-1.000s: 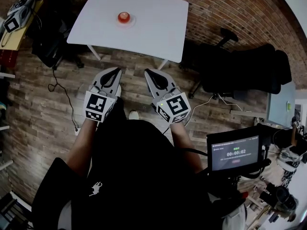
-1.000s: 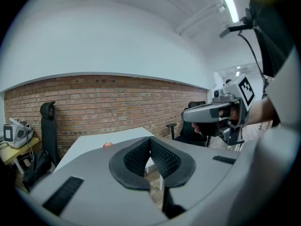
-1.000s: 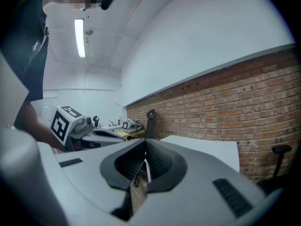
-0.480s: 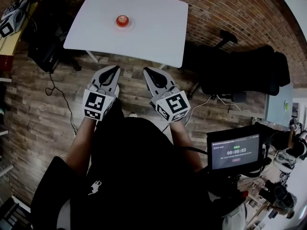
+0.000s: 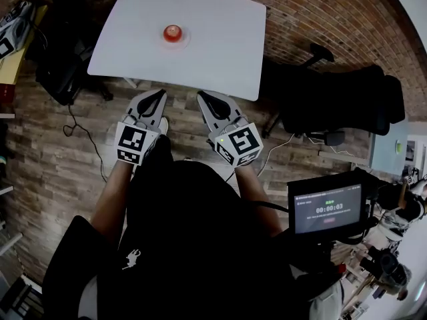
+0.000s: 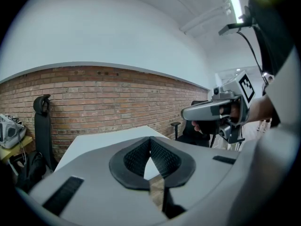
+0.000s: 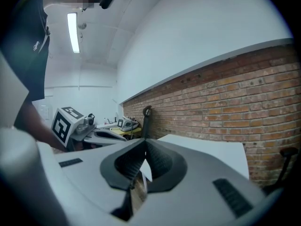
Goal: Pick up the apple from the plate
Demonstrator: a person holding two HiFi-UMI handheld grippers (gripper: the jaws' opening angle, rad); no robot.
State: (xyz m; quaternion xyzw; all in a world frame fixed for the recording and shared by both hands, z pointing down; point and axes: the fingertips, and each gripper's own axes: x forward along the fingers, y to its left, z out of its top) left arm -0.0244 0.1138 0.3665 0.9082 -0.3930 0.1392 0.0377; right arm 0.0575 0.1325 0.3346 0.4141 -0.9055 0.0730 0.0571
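A red apple (image 5: 173, 32) sits on a small pale plate (image 5: 182, 40) towards the far side of the white table (image 5: 220, 39). My left gripper (image 5: 161, 94) and right gripper (image 5: 201, 95) are side by side over the wooden floor, just short of the table's near edge. Both are shut, with nothing between the jaws. In the left gripper view the shut jaws (image 6: 150, 140) point at the table (image 6: 99, 142), and the right gripper (image 6: 211, 111) shows on the right. In the right gripper view the shut jaws (image 7: 144, 141) hide the apple, and the left gripper (image 7: 89, 132) shows on the left.
A black office chair (image 5: 333, 99) stands right of the table against the brick wall. A dark bag and chair (image 5: 60, 65) sit left of it, with a cable (image 5: 80, 129) on the floor. A small screen (image 5: 327, 209) is at my right side.
The table and apple have come closer in the head view. Both grippers have moved forward together towards the table's near edge, still shut.
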